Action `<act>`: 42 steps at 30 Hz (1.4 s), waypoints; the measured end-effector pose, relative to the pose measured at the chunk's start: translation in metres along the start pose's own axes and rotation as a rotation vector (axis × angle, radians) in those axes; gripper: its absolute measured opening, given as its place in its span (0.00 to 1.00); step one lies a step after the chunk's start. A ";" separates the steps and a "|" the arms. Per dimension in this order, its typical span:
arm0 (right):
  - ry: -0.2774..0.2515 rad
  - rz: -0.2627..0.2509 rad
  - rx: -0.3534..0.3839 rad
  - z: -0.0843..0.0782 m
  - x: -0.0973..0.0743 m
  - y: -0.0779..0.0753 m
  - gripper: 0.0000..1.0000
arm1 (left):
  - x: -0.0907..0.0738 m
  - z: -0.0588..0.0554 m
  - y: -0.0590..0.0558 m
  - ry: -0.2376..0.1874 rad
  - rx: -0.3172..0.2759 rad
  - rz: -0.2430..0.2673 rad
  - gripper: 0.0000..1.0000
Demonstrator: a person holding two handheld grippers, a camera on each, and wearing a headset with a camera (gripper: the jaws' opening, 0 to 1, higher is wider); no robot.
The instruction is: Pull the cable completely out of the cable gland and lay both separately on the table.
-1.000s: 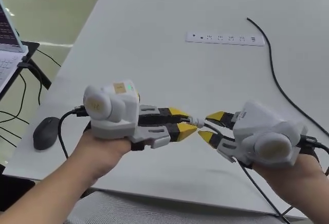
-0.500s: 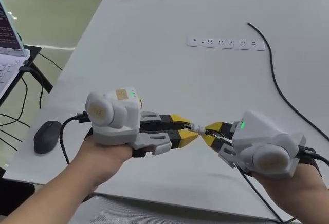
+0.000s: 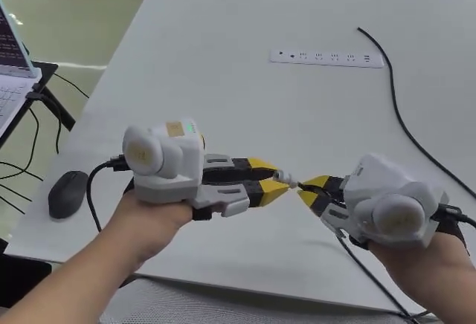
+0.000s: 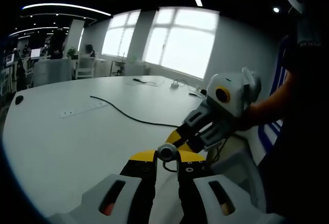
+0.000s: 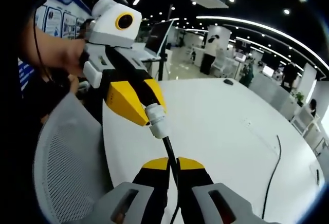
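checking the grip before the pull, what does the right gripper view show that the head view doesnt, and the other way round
The right gripper view adds: the black cable leaving the white cable gland and running between the right gripper's shut jaws, with office ceiling lights behind. The head view adds: a laptop and a dark mouse left of the table. Shared: the left gripper shut on the cable gland, the white table and a loose black cord lying on it.

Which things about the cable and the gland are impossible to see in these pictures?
Length of cable left inside the gland: right gripper view, hidden by the gland's body.
Cable's far end: head view, cut off by the bottom edge.
Gland's thread: head view, too small.
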State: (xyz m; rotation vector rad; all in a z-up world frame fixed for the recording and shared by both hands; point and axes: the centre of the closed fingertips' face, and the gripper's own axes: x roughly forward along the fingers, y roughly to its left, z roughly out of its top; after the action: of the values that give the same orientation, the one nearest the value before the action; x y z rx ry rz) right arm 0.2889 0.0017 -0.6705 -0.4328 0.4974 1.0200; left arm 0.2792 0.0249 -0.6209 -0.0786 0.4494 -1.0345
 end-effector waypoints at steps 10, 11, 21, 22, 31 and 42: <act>0.056 -0.017 0.112 -0.028 -0.005 -0.006 0.00 | -0.002 0.002 0.002 -0.011 -0.009 0.009 0.15; 0.055 -0.021 0.115 -0.029 -0.005 -0.007 0.00 | -0.002 0.002 0.002 -0.012 -0.009 0.009 0.15; 0.048 -0.037 0.136 -0.029 -0.009 -0.013 0.00 | -0.001 -0.002 0.003 0.000 -0.012 -0.002 0.15; 0.046 -0.040 0.145 -0.028 -0.009 -0.014 0.00 | -0.001 -0.004 0.003 0.005 -0.007 -0.004 0.15; 0.058 -0.058 0.183 -0.023 -0.004 -0.018 0.00 | -0.006 -0.011 0.004 0.014 -0.004 -0.025 0.15; 0.075 -0.092 0.154 -0.003 0.002 -0.017 0.00 | -0.015 -0.019 0.008 0.016 0.006 -0.059 0.15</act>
State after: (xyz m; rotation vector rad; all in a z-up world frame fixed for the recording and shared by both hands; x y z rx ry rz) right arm 0.3043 -0.0063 -0.6723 -0.3541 0.6134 0.8722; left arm 0.2718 0.0450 -0.6358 -0.0784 0.4604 -1.0954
